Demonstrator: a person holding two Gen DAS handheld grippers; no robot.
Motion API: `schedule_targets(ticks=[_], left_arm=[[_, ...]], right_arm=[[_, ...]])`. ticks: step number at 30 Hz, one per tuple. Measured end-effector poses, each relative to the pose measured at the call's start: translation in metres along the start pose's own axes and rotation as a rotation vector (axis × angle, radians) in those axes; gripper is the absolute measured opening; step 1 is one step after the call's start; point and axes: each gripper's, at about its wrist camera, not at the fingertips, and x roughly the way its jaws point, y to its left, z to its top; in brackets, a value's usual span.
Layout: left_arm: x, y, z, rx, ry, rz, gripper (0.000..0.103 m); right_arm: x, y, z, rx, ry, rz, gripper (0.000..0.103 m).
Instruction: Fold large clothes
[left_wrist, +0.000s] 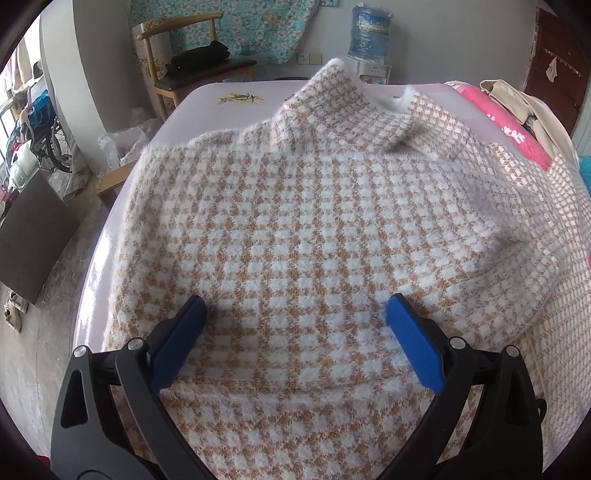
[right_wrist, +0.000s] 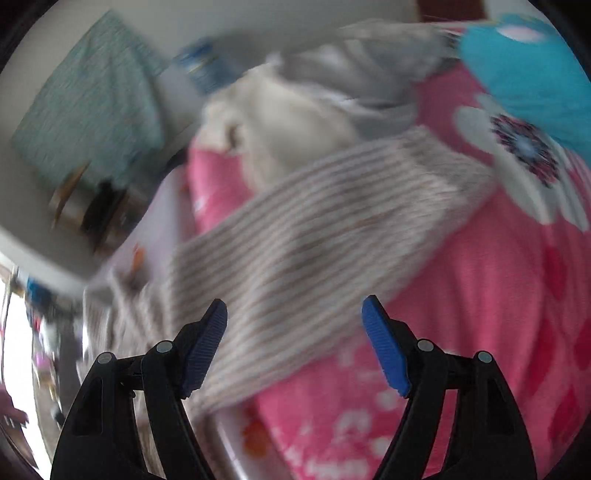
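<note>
Where sweater (left_wrist: 295, 221) nears table (left_wrist: 207, 99) edge, left gripper (left_wrist: 295, 317) (jaws apart)

No legible text — water jug (left_wrist: 370, 31) label blurred.

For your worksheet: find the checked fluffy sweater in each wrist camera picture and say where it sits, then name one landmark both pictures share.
Left wrist view: the checked sweater fills the centre, spread on the table under the open left gripper.
Right wrist view: blurred; one stretch of it runs diagonally across the middle, ahead of the open right gripper.
Shared landmark: the pink quilt.
</note>
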Motion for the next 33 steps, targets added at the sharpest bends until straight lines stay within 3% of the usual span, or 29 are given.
schedule_targets(ticks=[8,16,21,26,33], left_arm=[[0.0,0.0,0.0,0.0,0.0,0.0,0.095],[-0.002,0.002,-0.001,0.001,0.013,0.0,0.095],[0.002,-0.001,0.003,-0.001,0.021,0.004,0.095],[0.002,-0.001,0.003,-0.009,0.02,0.013,0.095],[0.001,-0.002,0.003,-0.009,0.018,0.014,0.096]], right_arm=[[0.028,-0.066,0.024,0.227,0.006,-0.026,0.074],[0.051,-0.083,0.036,0.321,-0.061,-0.059,0.055],[0.06,-0.084,0.043,0.32,-0.083,-0.095,0.042],[0.051,-0.078,0.045,0.26,-0.13,-0.133,0.021],[-0.008,-0.024,0.043,0.052,-0.288,-0.166,0.015]])
